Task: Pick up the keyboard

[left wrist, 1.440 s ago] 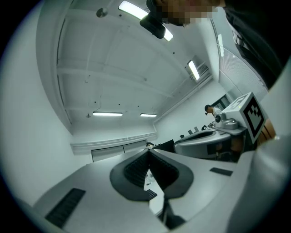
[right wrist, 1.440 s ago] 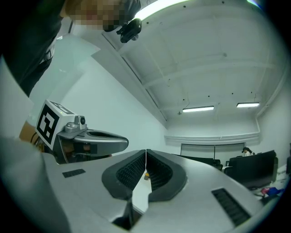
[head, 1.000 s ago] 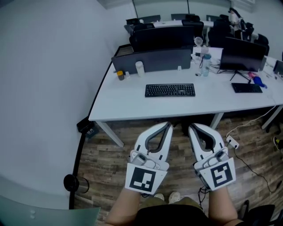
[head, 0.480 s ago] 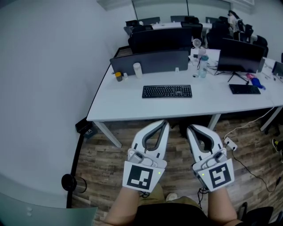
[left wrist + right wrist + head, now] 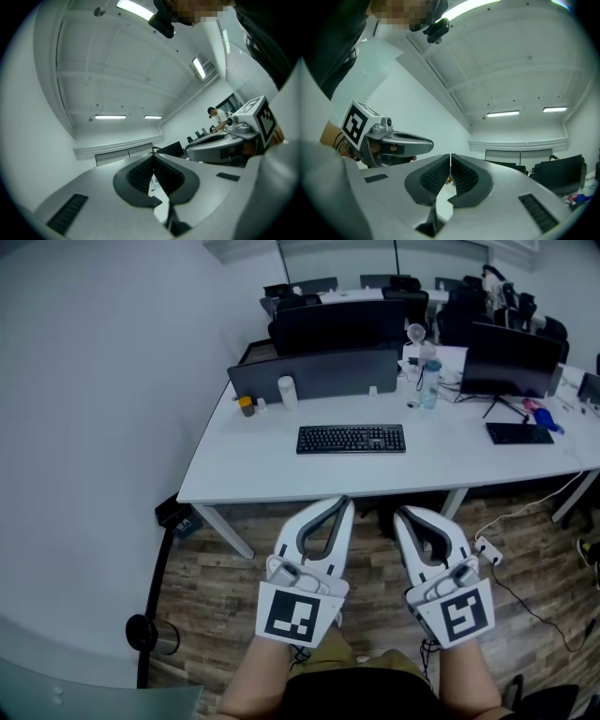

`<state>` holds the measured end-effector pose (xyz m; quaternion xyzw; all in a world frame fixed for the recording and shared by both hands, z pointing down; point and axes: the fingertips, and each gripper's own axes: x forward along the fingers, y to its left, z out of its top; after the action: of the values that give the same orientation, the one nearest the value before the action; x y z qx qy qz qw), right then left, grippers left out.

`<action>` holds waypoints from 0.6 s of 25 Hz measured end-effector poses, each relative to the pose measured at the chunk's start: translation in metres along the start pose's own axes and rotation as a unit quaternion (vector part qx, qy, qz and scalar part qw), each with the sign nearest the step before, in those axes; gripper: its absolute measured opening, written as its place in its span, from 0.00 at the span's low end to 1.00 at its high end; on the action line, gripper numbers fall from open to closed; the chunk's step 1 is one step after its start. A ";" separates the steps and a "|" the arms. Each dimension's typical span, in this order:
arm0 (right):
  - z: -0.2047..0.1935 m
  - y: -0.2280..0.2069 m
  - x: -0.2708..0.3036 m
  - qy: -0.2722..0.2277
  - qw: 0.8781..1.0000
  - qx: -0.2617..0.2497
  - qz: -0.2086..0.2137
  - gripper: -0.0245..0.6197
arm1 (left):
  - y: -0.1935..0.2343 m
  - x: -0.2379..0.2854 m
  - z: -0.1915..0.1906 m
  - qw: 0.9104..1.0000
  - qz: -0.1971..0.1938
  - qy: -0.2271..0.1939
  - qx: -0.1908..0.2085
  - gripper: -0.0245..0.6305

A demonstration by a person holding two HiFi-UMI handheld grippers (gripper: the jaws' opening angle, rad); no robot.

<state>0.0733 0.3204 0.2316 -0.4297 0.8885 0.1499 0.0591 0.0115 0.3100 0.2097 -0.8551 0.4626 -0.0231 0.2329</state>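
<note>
A pale wall (image 5: 94, 381) fills the left side and curves down close to the desk's left end, leaving only a narrow strip of wooden floor (image 5: 225, 568) between them. The floor widens to the right, where a cable (image 5: 525, 592) and a power strip (image 5: 487, 547) lie on it. The long white desk (image 5: 253, 460) runs across the middle, its front edge facing the person and its left front corner standing out over an angled leg. A dark divider (image 5: 319, 371) closes off the rear edge, and a monitor (image 5: 506, 357) stands further right. Both tongs are held side by side over the floor, short of the front edge and well apart from anything on the top. The left gripper (image 5: 343, 502) has its jaws pressed together at the tips with nothing between them, and its own view shows the ribbed pads (image 5: 140, 173) meeting in a thin seam. The right gripper (image 5: 403, 515) is likewise closed on nothing (its pads (image 5: 461, 176) also meet in its own view). The keyboard (image 5: 351, 439) lies flat near the middle of the desk's depth, parallel to the front edge, with a band of bare white top before it and bare surface on both ends — untouched. A second keyboard (image 5: 520, 433) lies far to the right, under the monitor. Behind the keyboard stand a bottle (image 5: 429, 385) to the right and a cup (image 5: 287, 388) to the left — both near the divider. A small jar (image 5: 247, 406) sits by the rear left corner.
</note>
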 end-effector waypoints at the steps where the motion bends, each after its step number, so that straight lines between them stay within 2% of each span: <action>1: -0.004 -0.002 0.003 0.000 1.000 0.000 -0.001 0.09 | 0.002 0.002 -0.004 1.000 0.001 -0.001 -0.002 0.05; 15: -0.048 -0.036 0.101 0.019 0.999 -0.033 -0.017 0.09 | 0.077 0.066 -0.069 1.000 -0.010 -0.017 0.002 0.05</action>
<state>0.0399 0.2090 0.2455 -0.4493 0.8766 0.1696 0.0308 -0.0286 0.1954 0.2269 -0.8592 0.4504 -0.0123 0.2424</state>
